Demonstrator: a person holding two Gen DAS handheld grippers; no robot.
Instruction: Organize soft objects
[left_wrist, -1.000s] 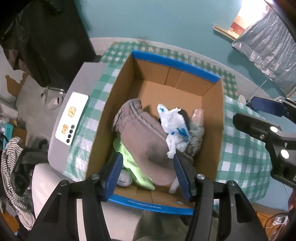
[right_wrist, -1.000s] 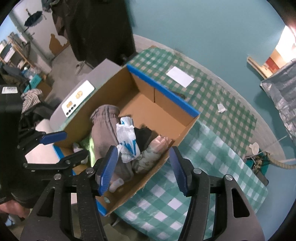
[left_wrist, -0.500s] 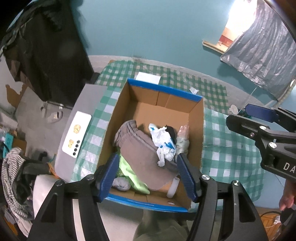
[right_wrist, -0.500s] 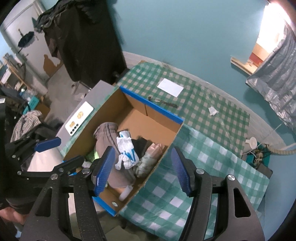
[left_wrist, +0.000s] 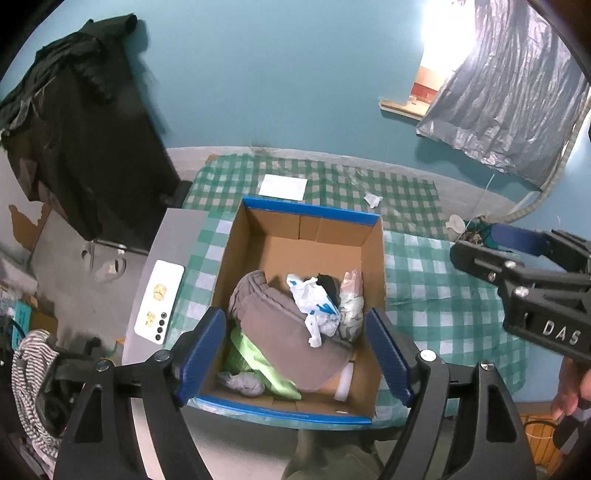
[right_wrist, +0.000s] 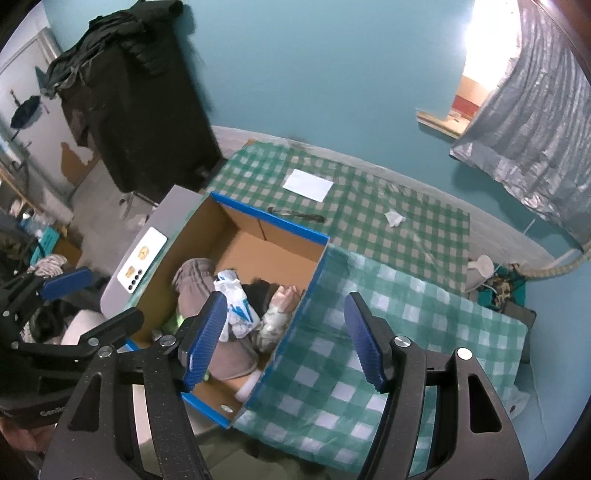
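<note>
An open cardboard box (left_wrist: 306, 254) with blue-taped rims stands on a green checked tablecloth; it also shows in the right wrist view (right_wrist: 258, 236). Inside lie a brown-grey garment (left_wrist: 288, 325), a white plastic bag with blue print (left_wrist: 314, 306), a green cloth (left_wrist: 255, 362), a black item (left_wrist: 328, 286) and a pale patterned bundle (left_wrist: 351, 306). My left gripper (left_wrist: 295, 354) is open and empty, high above the box's near end. My right gripper (right_wrist: 284, 339) is open and empty, high above the box's right wall; it also appears in the left wrist view (left_wrist: 517, 251).
A white paper (left_wrist: 283, 186) and a crumpled scrap (left_wrist: 372, 199) lie on the cloth behind the box. A grey appliance with a white button panel (left_wrist: 159, 301) stands left of the box. A dark cloth-draped cabinet (left_wrist: 81, 122) stands at the far left. Clutter (right_wrist: 495, 284) sits at the table's right end.
Both grippers have risen and pulled back from the box, which now looks smaller and farther below. Both stay open and empty. The box's contents have not moved.
</note>
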